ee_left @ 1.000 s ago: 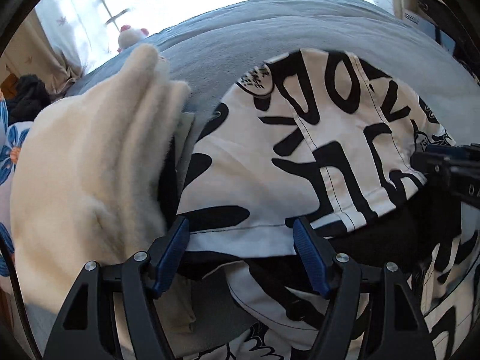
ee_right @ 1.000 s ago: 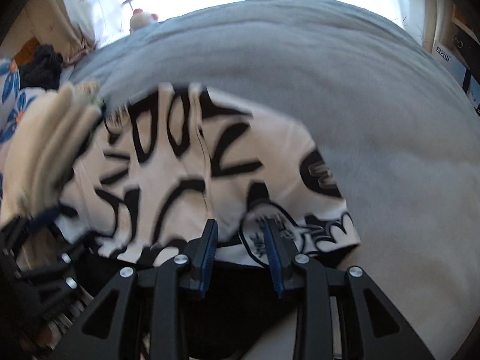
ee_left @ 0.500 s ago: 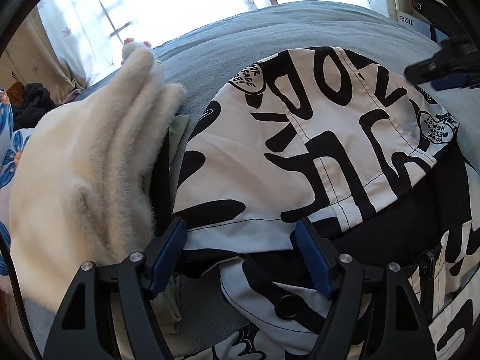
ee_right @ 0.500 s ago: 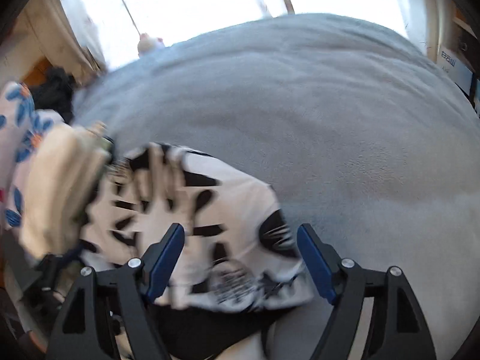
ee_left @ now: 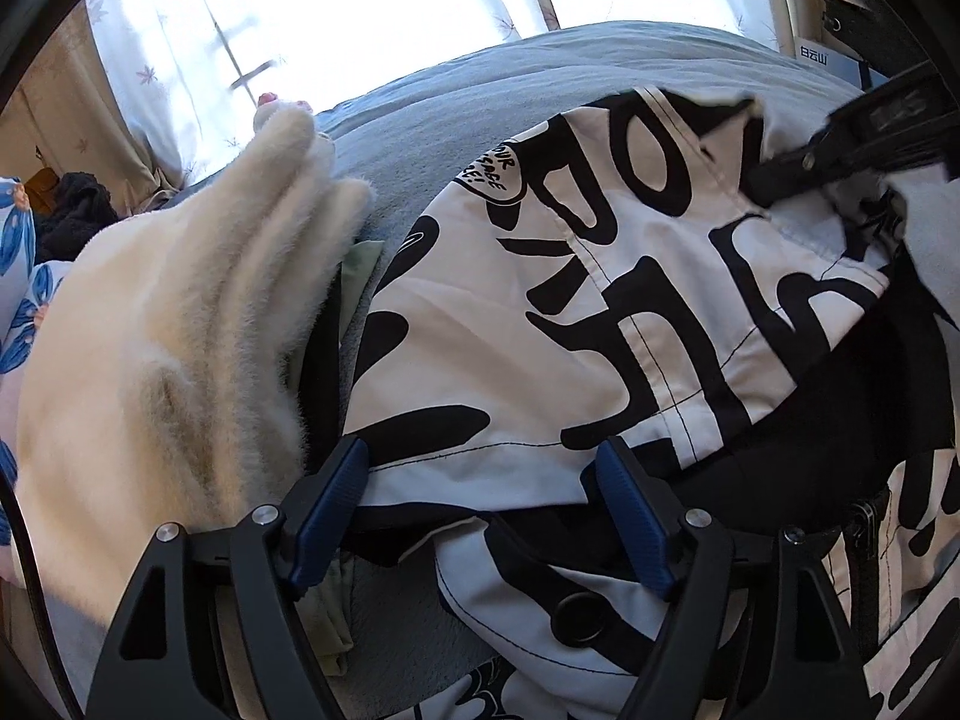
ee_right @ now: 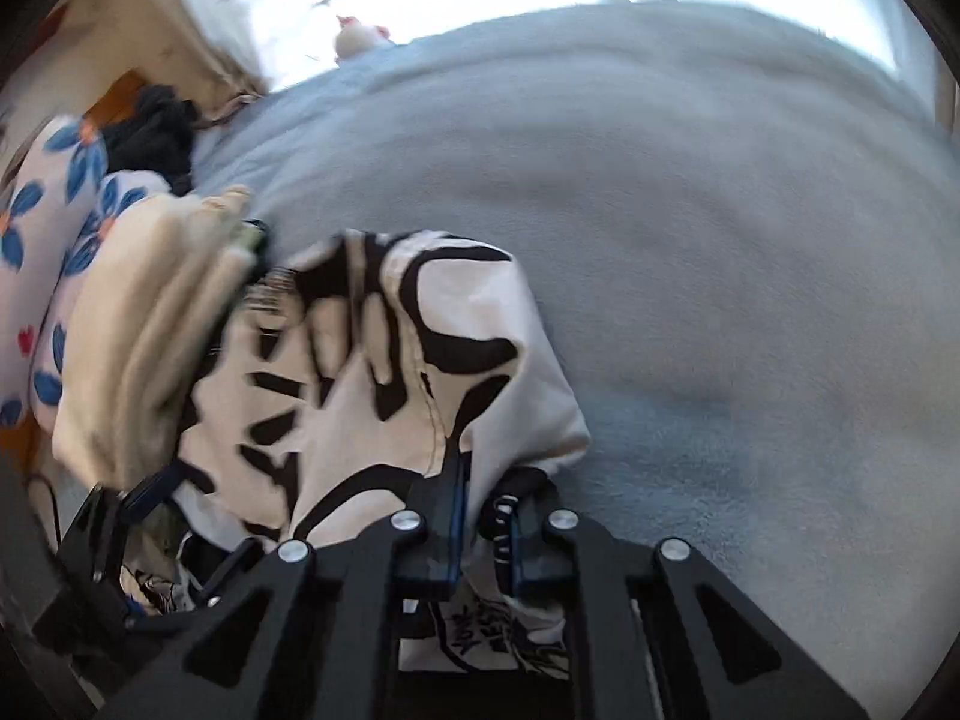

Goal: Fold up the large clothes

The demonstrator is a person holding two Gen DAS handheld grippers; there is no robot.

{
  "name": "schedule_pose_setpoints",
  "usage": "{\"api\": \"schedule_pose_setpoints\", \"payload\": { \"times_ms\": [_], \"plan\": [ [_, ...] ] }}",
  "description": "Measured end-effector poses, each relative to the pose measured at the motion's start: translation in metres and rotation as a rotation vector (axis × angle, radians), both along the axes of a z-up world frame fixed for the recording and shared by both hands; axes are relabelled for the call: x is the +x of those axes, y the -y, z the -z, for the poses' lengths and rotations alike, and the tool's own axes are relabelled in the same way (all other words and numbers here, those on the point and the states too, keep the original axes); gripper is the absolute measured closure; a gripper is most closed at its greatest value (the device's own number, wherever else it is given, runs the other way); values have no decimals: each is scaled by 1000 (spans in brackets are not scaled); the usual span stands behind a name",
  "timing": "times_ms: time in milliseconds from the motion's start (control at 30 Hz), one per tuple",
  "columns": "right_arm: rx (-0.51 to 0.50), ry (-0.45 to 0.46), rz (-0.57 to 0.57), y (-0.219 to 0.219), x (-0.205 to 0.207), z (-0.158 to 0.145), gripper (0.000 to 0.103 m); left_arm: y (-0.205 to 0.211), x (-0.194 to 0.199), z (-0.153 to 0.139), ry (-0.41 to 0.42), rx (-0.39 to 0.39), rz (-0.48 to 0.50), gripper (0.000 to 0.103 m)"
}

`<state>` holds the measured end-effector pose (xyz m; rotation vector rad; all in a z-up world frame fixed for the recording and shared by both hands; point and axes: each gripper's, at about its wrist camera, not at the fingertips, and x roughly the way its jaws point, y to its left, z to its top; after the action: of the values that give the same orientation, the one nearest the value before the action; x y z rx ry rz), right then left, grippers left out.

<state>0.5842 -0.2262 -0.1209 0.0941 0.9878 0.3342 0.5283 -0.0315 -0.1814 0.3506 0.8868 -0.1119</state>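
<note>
On bed, near edge: black-and-white printed jacket (ee_left: 540, 324) lies spread over grey blanket (ee_left: 456, 108); black lining shows where the panel is turned back.
Left side of bed: cream fleece garment (ee_left: 156, 348) is stacked just beside jacket, touching its left edge; floral bedding (ee_right: 42, 228) beyond.
Right gripper (ee_right: 480, 516): jaws closing, pads pinching a fold of the jacket's far-right edge; cloth bunches up between them, printed roundel hangs below. Seen in left wrist view as dark bar at upper right, fabric tented around it.
Left gripper (ee_left: 483, 510): jaws wide & opening, hovering over near hem; hem runs between the blue pads, but no pad presses on it. Not holding.
Step in hand (judgement): raising one panel to fold jacket over itself; task early, garment mostly unfolded.
Doing it well, R: keep pinch on edge seam, not on a single loose layer; lift only enough to clear the lining, then carry across w/o twisting.
Doing it well, L: come down on hem w/ both layers between pads before closing; pin or lift in step w/ R so fold line stays straight.
Risk: bunched cloth at R may slip; snap button (ee_left: 579, 621) & zip near L could catch.
Clearance: keep fold off fleece stack.
</note>
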Motion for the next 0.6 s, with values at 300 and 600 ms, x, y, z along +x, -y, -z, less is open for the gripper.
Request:
{"api": "schedule_pose_setpoints", "payload": {
  "times_ms": [300, 600],
  "plan": [
    [-179, 384, -328, -51, -171, -98, 93, -52, -61, -40, -74, -273, -37, 27],
    [-484, 464, -443, -54, -362, -64, 84, -149, -209, -63, -125, -362, -48, 27]
  ]
}}
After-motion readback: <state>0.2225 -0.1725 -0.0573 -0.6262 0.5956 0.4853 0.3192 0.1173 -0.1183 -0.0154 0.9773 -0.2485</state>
